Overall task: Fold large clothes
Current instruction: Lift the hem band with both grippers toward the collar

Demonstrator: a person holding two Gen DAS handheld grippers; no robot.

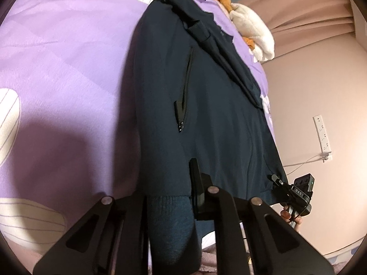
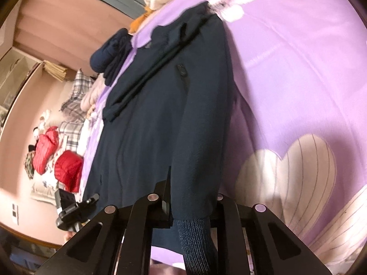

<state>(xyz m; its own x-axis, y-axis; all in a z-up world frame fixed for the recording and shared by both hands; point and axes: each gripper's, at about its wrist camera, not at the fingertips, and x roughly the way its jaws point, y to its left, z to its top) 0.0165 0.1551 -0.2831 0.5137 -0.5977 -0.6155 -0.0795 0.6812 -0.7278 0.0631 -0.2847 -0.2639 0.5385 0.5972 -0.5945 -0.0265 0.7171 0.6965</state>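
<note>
A dark navy jacket point(image 1: 206, 96) lies flat on a purple bedspread point(image 1: 68, 57), collar at the far end, a sleeve down each side. In the left wrist view my left gripper point(image 1: 169, 190) is shut on the left sleeve just above its ribbed cuff point(image 1: 172, 220). In the right wrist view my right gripper point(image 2: 192, 194) is shut on the right sleeve of the jacket point(image 2: 165, 105), with the ribbed cuff point(image 2: 197, 236) hanging out below the fingers. Each view shows the other gripper at the jacket's opposite bottom corner: the right gripper point(image 1: 277, 182) and the left gripper point(image 2: 94, 198).
A white and orange plush toy point(image 1: 252, 27) lies at the bed's far end. A folded dark garment point(image 2: 110, 52) sits by the jacket's collar. Red padded jackets point(image 2: 68, 169) and a plaid blanket point(image 2: 78, 91) lie beyond the bed's edge. A white power strip point(image 1: 322, 135) hangs on the pink wall.
</note>
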